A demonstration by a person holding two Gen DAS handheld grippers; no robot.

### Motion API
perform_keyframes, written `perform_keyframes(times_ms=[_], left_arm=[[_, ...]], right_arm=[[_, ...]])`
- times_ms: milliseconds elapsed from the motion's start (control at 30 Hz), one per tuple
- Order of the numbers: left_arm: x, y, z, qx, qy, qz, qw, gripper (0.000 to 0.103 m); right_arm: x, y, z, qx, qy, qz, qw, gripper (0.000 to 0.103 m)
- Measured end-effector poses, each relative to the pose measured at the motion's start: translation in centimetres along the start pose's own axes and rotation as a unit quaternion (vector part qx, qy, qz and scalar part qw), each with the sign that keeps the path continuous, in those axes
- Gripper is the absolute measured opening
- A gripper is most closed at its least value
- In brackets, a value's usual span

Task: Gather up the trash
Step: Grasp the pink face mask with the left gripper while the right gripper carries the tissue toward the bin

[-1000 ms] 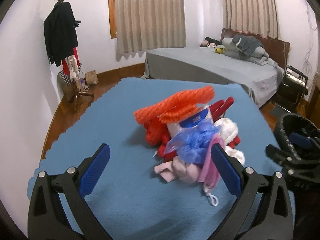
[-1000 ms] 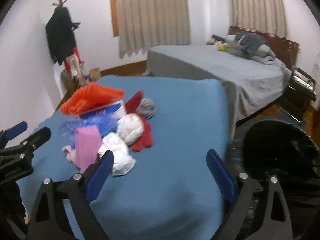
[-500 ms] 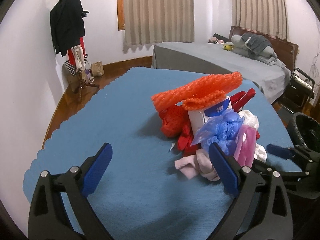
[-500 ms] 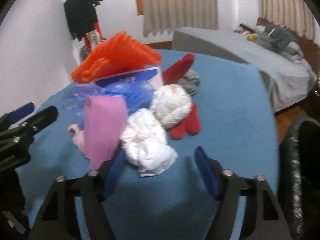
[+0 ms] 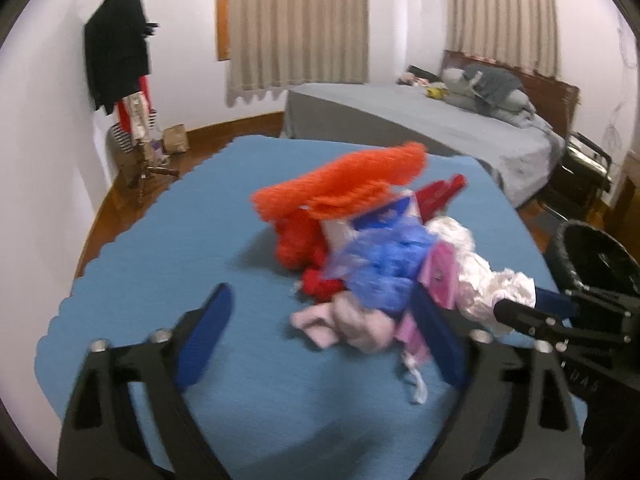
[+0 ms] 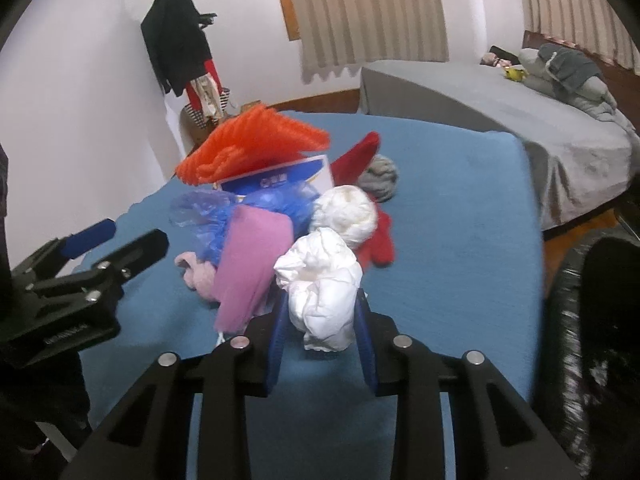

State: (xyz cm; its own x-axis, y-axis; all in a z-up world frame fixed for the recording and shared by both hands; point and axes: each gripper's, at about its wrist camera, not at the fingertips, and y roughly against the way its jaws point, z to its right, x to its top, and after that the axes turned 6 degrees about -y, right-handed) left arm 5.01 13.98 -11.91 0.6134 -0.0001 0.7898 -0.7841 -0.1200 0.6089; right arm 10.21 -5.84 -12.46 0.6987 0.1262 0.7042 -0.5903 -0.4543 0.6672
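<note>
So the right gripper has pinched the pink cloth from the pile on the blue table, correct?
Not quite: the right gripper has pinched the crumpled white wad, not the pink cloth beside it. The right wrist view shows this; the pile is indeed on the blue table.

Right claw (image 6: 320, 320) clamping white crumpled wad (image 6: 322, 292), probably tissue

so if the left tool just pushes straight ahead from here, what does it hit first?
Likely the pale pink cloth at the near edge of the pile, just ahead of the open left tool, towards its right finger. The image is blurred, so depth is uncertain.
</note>
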Motion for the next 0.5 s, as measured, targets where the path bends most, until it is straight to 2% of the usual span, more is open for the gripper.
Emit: perform_keyframes(times_ms=[333, 500], left_arm=[[-0.2, -0.6, 5.2, -0.052, -0.033, -0.002, 0.9981, 0.071], [-0.5, -1.7, 7.3, -0.073, -0.054, -0.013, 0.9958, 0.062]], right_arm=[[-0.4, 1.5, 3.5, -0.038, -0.035, 0.008, 0.999, 0.032], [-0.7, 1.6, 4.5, -0.050, -0.049, 0.010, 0.997, 0.032]])
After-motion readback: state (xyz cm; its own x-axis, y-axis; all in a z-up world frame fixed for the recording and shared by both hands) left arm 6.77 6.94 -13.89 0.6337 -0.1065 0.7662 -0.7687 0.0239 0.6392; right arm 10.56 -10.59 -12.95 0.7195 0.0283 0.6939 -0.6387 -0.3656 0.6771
